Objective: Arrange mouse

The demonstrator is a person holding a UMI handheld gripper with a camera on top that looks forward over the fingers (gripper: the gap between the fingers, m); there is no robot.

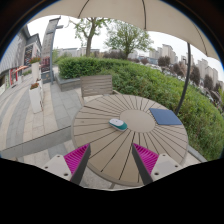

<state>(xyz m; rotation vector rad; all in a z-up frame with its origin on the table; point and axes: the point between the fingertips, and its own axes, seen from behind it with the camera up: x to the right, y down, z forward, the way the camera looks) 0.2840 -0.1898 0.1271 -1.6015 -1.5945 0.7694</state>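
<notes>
Gripper: the gripper (112,160) with pink pads (76,157) is spread wide and holds nothing, ready to reach.
Mouse: the small pale rounded mouse (118,124) sits at 12 o'clock, beyond the fingers.
Pad: the flat blue square mat (165,117) lies at 2 o'clock on the round wooden slat table (95,130), likely the mouse's home.

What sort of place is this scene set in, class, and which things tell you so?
Most likely an outdoor seating spot in a city park or plaza: a round slatted wooden table under a parasol, a hedge and trees behind it. The open tool hovers short of the mouse.
</notes>
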